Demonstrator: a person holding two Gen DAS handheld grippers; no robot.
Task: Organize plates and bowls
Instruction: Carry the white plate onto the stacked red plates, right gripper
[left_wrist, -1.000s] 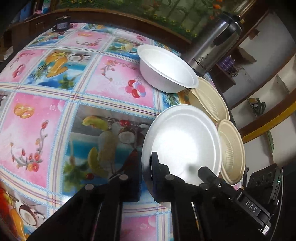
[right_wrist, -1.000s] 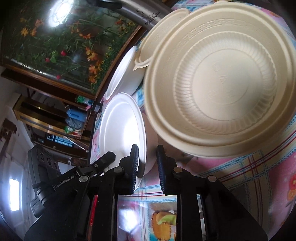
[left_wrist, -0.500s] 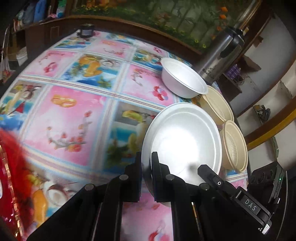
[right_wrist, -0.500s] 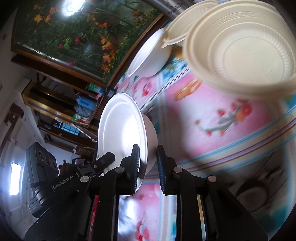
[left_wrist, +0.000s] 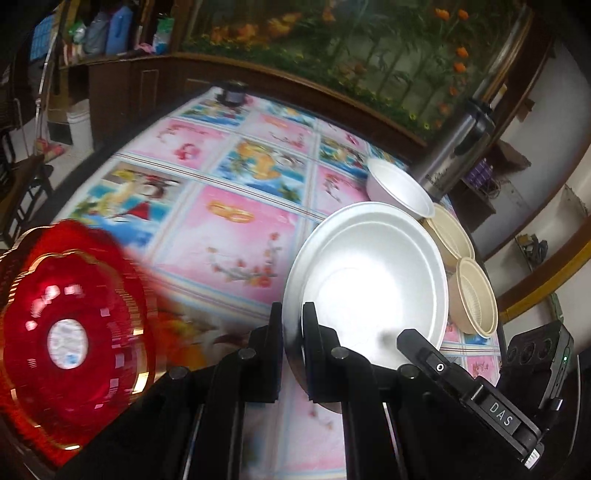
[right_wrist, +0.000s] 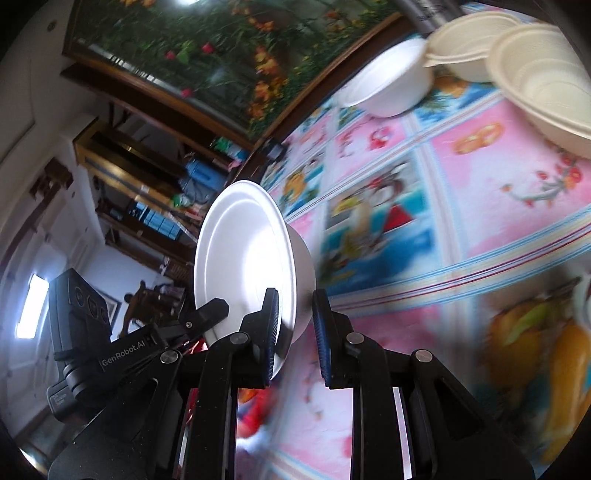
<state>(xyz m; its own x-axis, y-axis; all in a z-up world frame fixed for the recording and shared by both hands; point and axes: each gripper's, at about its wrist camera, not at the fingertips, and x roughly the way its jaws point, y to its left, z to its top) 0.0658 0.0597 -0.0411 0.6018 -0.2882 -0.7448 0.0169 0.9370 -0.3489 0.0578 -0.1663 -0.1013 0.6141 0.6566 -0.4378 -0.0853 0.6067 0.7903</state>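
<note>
Left tongs (left_wrist: 292, 334): I have them pinching the near rim of a round white foam plate (left_wrist: 373, 280), which is held above the table (left_wrist: 236, 206).
Right tongs (right_wrist: 294, 325): mine are clamped on the rim of a white foam bowl (right_wrist: 247, 266), tilted on edge.
Writing: I read "DAS" on the left rig and "GenRobot.AI" on the right.
Plate look: smooth, glossy, with a raised rim.
Farther out: another white foam bowl (left_wrist: 399, 186), then two cream ribbed bowls (left_wrist: 474, 295), beside a steel flask (left_wrist: 454, 151); its lettering is unreadable.
Left edge: a blurred red scalloped tray with gold trim (left_wrist: 66, 332).
</note>
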